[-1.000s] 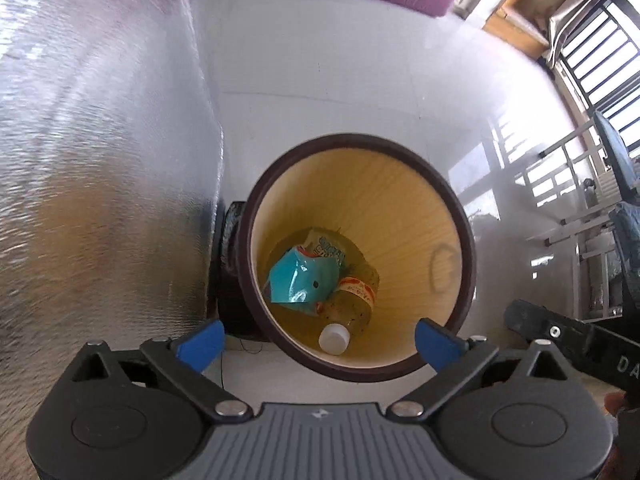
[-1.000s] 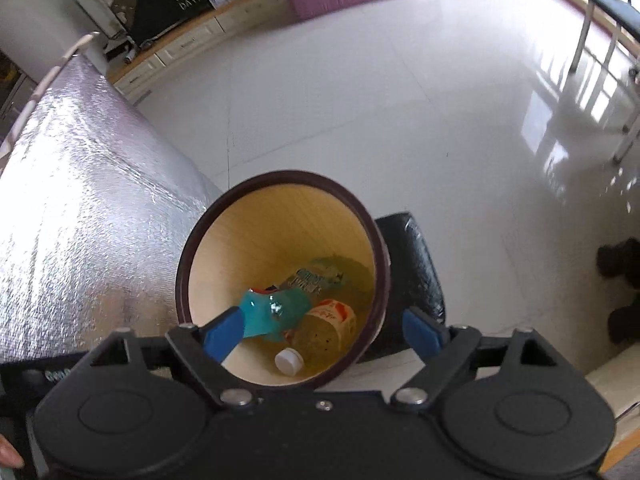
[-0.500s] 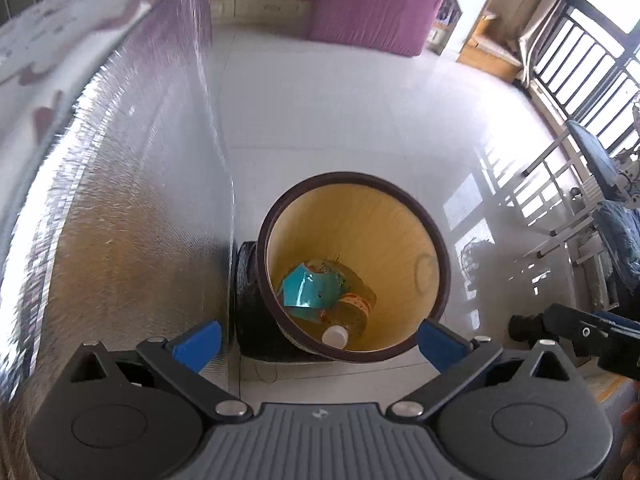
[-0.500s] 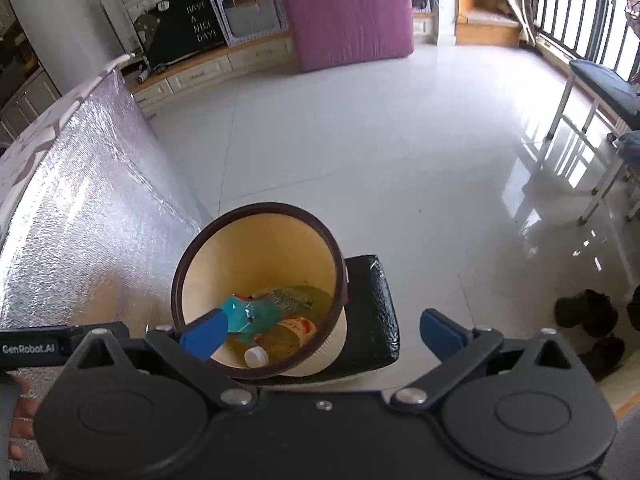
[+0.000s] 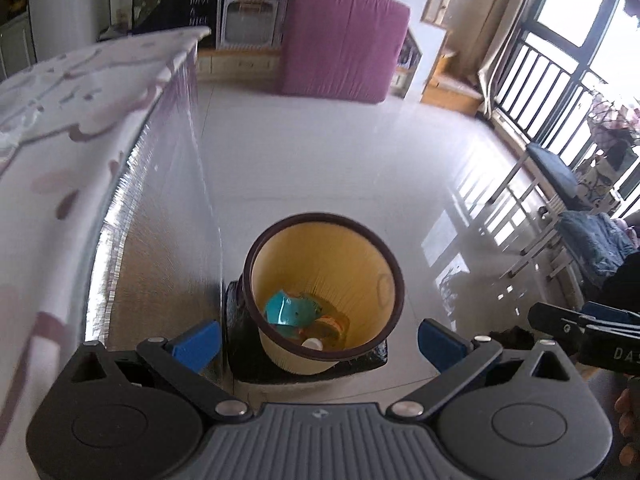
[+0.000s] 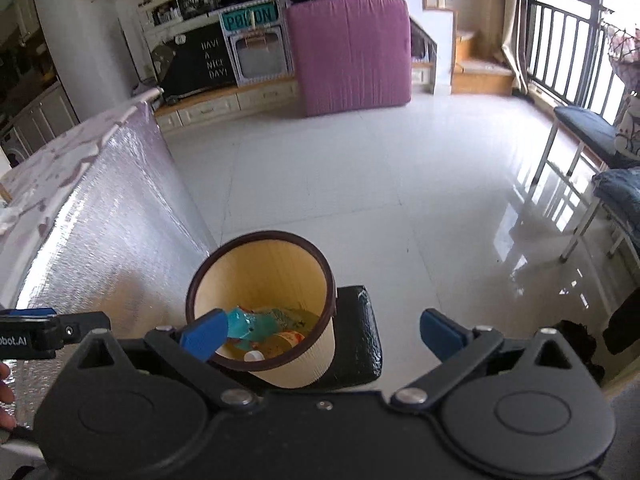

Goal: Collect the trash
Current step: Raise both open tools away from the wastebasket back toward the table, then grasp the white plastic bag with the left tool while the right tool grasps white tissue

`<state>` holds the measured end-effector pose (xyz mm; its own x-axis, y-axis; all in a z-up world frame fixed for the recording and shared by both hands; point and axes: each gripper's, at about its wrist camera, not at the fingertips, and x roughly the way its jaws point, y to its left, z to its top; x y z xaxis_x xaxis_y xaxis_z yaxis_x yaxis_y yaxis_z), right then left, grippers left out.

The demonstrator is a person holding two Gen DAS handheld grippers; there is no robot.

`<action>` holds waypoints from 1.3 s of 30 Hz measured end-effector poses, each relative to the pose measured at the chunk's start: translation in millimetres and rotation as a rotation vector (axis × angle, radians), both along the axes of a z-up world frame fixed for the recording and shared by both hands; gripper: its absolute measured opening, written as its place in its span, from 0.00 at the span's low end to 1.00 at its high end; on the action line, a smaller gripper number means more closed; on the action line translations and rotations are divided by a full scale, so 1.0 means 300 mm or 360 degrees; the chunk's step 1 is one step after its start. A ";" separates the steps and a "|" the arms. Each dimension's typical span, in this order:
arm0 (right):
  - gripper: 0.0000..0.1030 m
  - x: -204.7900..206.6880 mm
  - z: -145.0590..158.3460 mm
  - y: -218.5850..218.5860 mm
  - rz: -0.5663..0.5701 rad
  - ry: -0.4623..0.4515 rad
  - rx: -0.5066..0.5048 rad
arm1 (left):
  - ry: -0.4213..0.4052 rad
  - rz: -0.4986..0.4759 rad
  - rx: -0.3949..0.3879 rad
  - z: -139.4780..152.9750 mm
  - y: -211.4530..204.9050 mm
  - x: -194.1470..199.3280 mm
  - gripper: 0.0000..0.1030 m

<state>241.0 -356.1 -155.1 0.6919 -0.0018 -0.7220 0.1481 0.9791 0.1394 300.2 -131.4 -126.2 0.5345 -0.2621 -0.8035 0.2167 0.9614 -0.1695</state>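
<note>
A cream waste bin with a dark brown rim [image 5: 394, 280] [image 6: 326, 276] stands on the floor on a black mat. Inside lie a teal wrapper [image 5: 286, 310] [image 6: 244, 326] and a plastic bottle with a white cap [image 5: 312, 344] [image 6: 255, 356]. My left gripper [image 5: 318, 342] is open and empty, well above the bin. My right gripper [image 6: 322, 334] is open and empty, also above the bin. Each gripper shows at the edge of the other's view.
A table with a silver foil side [image 5: 160, 264] [image 6: 108, 248] stands left of the bin. The black mat [image 6: 358, 344] lies under the bin. A pink mattress [image 6: 350, 56] leans at the far wall. Chairs [image 6: 580, 136] and dark shoes [image 6: 576, 340] are at the right.
Both grippers have risen and tilted up away from the bin, which now looks smaller and lower in both views. More of the room shows. Both stay open and empty.
</note>
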 end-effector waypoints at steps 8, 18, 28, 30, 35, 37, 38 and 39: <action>1.00 -0.113 0.096 0.090 0.0005 -0.0136 -0.0032 | -0.0172 0.0024 -0.0045 0.131 0.120 -0.122 1.00; 1.00 -0.192 0.195 0.272 0.0115 -0.0301 -0.0029 | -0.0339 0.0124 -0.0066 0.247 0.340 -0.258 1.00; 1.00 -0.125 0.250 0.530 0.0363 -0.0444 -0.0017 | -0.0505 0.0348 -0.0002 0.322 0.608 -0.292 1.00; 1.00 -0.104 0.255 0.577 0.0409 -0.0476 -0.0001 | -0.0541 0.0399 0.0024 0.325 0.666 -0.285 1.00; 1.00 -0.040 0.266 0.685 0.0501 -0.0528 0.0043 | -0.0597 0.0509 0.0130 0.311 0.791 -0.242 1.00; 1.00 -0.010 0.266 0.722 0.0530 -0.0538 0.0056 | -0.0587 0.0574 0.0135 0.297 0.844 -0.217 1.00; 1.00 0.003 0.265 0.741 0.0546 -0.0542 0.0060 | -0.0581 0.0617 0.0132 0.289 0.873 -0.202 1.00; 1.00 0.024 0.266 0.764 0.0561 -0.0543 0.0062 | -0.0577 0.0664 0.0138 0.277 0.902 -0.182 1.00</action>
<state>248.2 -126.9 -75.2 0.8428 0.2972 -0.4487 -0.2516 0.9546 0.1596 245.7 139.3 -43.0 0.8248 0.0899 -0.5582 -0.1557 0.9852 -0.0714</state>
